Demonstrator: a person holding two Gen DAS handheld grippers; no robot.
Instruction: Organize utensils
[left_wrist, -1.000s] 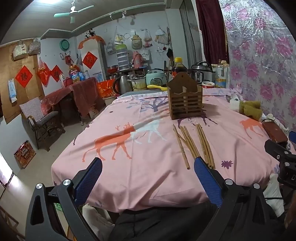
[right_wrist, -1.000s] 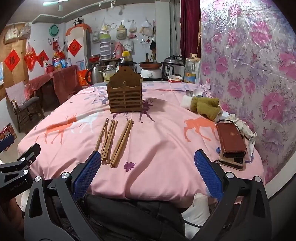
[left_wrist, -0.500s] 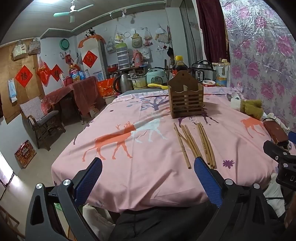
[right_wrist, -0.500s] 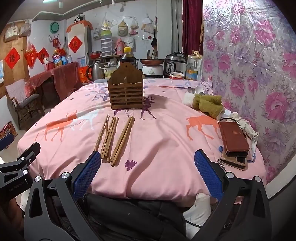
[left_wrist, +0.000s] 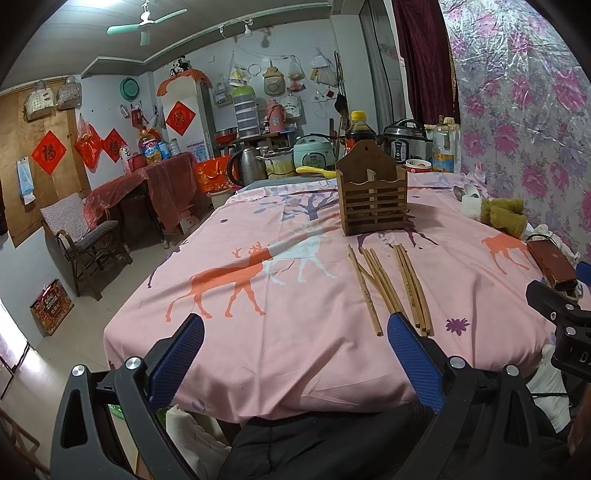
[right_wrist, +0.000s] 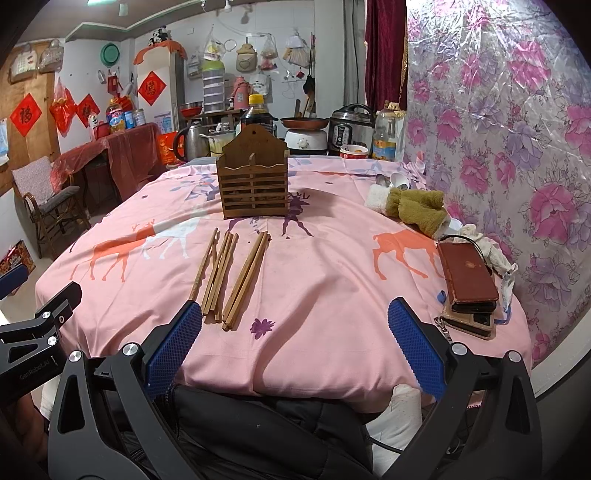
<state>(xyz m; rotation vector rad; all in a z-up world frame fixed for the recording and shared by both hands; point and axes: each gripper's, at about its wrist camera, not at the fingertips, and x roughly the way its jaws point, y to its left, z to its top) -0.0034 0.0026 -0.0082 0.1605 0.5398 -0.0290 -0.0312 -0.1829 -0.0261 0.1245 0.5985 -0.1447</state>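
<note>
Chopsticks (right_wrist: 229, 273) of slim wood lie loose on pink cloth (right_wrist: 332, 280) before a slatted wooden holder (right_wrist: 253, 184); left gripper (left_wrist: 295, 354) and right gripper (right_wrist: 295, 343) both gape, blue pads textured.

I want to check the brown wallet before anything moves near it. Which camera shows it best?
The right wrist view: the brown wallet lies in full sight, stacked on a phone. The left wrist view shows it only small and foreshortened at the frame's right edge.
</note>
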